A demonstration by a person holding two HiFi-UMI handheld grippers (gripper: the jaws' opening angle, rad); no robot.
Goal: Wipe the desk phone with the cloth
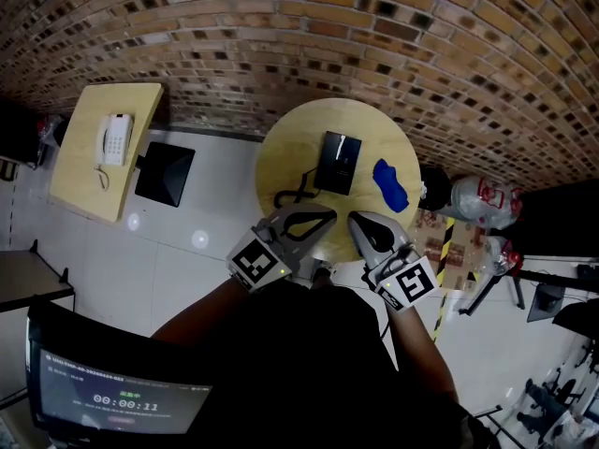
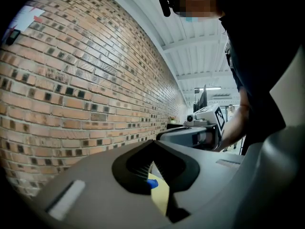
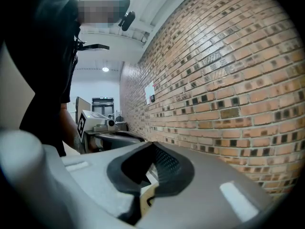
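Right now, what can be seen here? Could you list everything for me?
round table: one, light wood, centre, near the brick wall
phone: one, black, on the round table
cloth: one, blue, on the round table, right of the phone
side table: one, light wood, far left
white phone: one, on the side table
screen: one, dark, bottom left
left tool: one, grey, shut, empty, at the round table's near edge
right tool: one, grey, shut, empty, beside the left tool
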